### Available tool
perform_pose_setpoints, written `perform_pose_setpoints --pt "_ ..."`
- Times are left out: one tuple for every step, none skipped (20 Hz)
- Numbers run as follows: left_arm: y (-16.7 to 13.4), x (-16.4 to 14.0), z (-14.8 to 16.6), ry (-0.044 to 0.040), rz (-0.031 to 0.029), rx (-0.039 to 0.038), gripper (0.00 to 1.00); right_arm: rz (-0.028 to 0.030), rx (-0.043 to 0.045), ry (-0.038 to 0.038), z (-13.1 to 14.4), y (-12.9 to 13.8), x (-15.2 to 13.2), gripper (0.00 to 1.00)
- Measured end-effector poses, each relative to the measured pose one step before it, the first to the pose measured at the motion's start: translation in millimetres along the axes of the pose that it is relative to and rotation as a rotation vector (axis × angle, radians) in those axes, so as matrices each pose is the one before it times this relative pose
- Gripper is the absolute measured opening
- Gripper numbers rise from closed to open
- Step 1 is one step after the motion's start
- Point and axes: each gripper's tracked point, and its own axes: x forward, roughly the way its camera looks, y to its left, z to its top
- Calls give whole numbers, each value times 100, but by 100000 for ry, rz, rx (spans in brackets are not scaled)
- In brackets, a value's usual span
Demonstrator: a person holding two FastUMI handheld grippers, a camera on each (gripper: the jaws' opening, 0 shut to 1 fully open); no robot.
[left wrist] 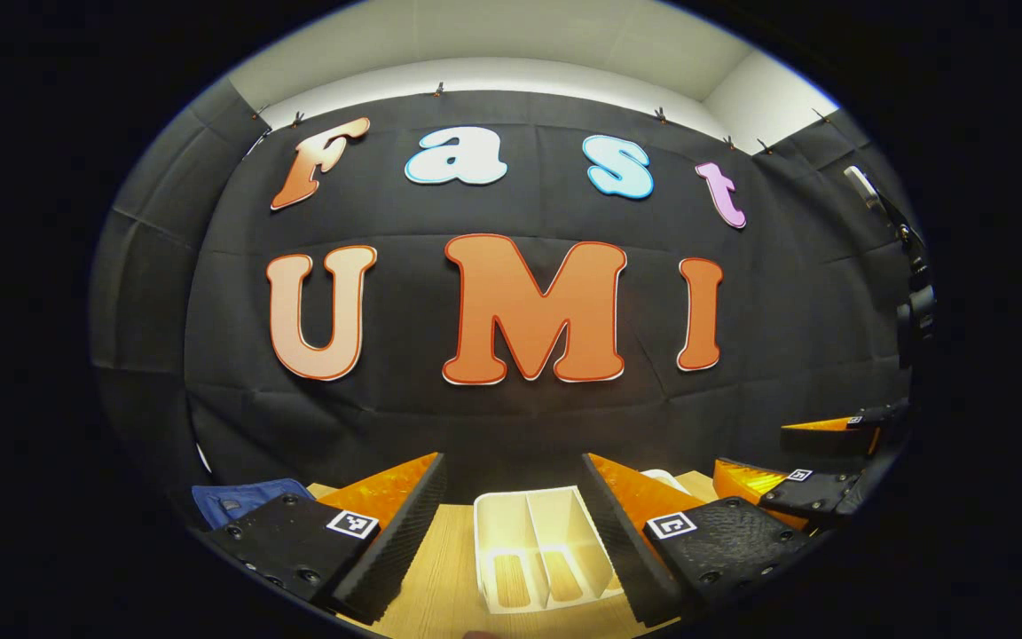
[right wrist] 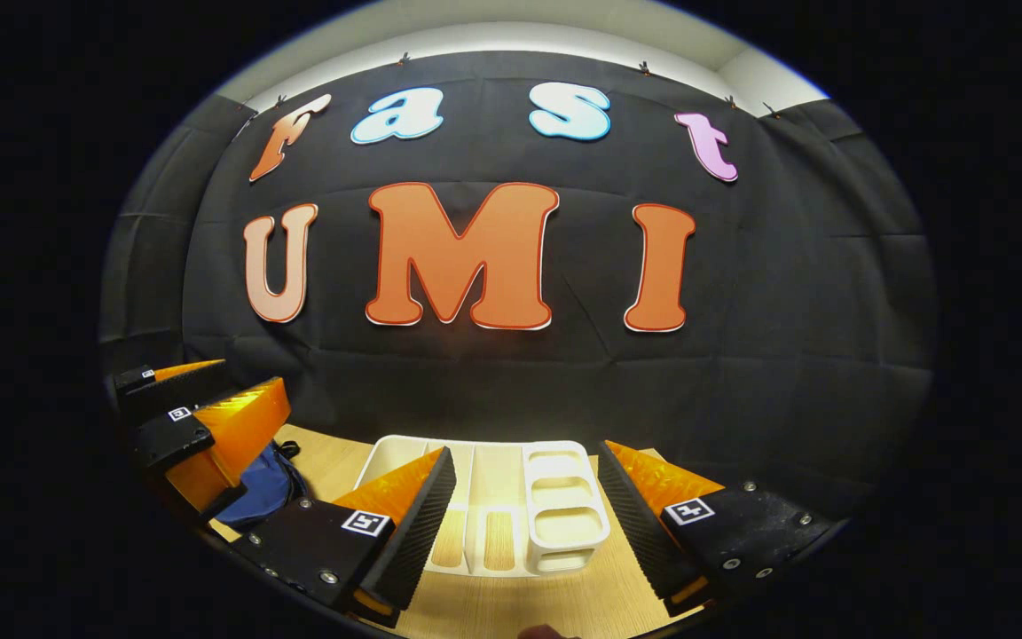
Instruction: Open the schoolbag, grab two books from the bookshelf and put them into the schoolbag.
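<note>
The blue schoolbag (right wrist: 263,488) lies at the desk's (right wrist: 493,603) left edge, half hidden behind the left hand-held gripper (left wrist: 511,524), whose fingers are spread. The white bookshelf (right wrist: 555,506) stands mid-desk, partly masked by the right hand-held gripper (right wrist: 524,524), also spread, holding nothing.

We find the right gripper (right wrist: 524,515) with its fingers spread wide, holding nothing, over a wooden table (right wrist: 511,603). Between them stands a white bookshelf (right wrist: 564,506). At left, the other gripper (right wrist: 209,426) hangs above a blue schoolbag (right wrist: 263,488).
</note>
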Motion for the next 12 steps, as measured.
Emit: perform_pose_setpoints --pt "18 3 13 -357 216 74 94 -369 -49 -242 74 -124 29 96" --pt "43 20 17 -187 -136 -155 94 -250 37 -107 -32 -80 52 96" --pt "-19 97 23 6 124 49 94 -444 -2 -250 55 -73 -25 96" --pt "104 -77 -25 48 134 -86 94 -72 102 -103 56 -31 54 96" --pt "-26 120 -195 243 22 -182 94 -216 -47 -293 23 74 -68 96" --pt "62 -66 -65 97 214 -219 94 -169 -171 -409 124 -184 149 96" --pt "15 73 20 133 106 -372 94 -184 -233 -491 66 -115 52 96" --pt "54 -62 4 55 223 -251 94 -328 -129 -571 94 -94 -63 96" --pt "15 32 -22 77 38 -275 94 -48 -125 -232 21 -4 -8 96" --pt "-67 -112 -16 -95 -53 -365 94 -181 -94 -112 -41 46 -100 96" --pt "32 -43 88 -211 127 -284 94 197 121 -93 71 -10 -13 96" --pt "27 -21 121 -344 67 -145 94 -102 69 54 -36 -32 9 96"
